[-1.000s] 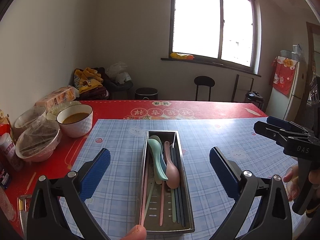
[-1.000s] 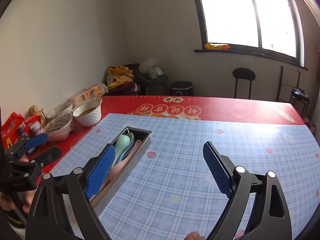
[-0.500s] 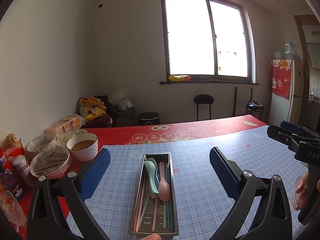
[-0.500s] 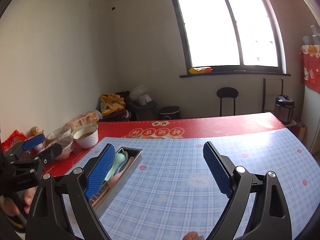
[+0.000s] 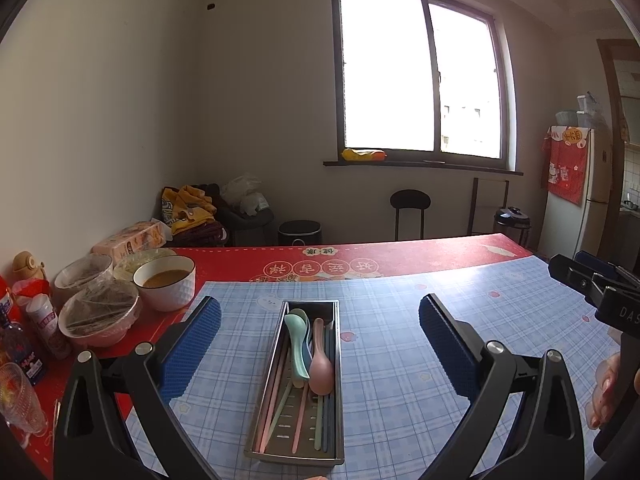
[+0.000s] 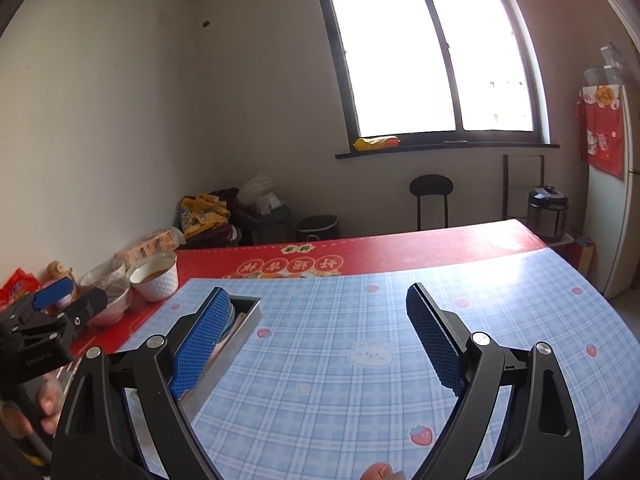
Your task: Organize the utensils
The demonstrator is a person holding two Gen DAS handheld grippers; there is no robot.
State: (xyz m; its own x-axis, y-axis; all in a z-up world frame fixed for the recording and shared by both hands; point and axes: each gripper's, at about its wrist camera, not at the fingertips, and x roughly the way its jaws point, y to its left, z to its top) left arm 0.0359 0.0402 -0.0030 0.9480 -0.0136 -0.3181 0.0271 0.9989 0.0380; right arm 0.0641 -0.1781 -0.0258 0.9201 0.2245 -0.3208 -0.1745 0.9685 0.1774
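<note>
Now both tongs, left (image 5: 320, 344) and right (image 6: 318, 338), higher above the utensil tray (image 5: 256, 396), spread, empty.

A long rectangular steel tray (image 5: 262, 390) lies on the blue-checked tabletop (image 5: 392, 360), holding a mint plastic spoon (image 5: 297, 336), a pink plastic spoon (image 5: 321, 364) and pastel chopsticks (image 5: 276, 400) lengthwise.

both wrist views face the window (image 5: 420, 80), sharing the metal tray (image 5: 262, 416).

Both tongs have lifted back from the utensil tray (image 5: 297, 380).
</note>
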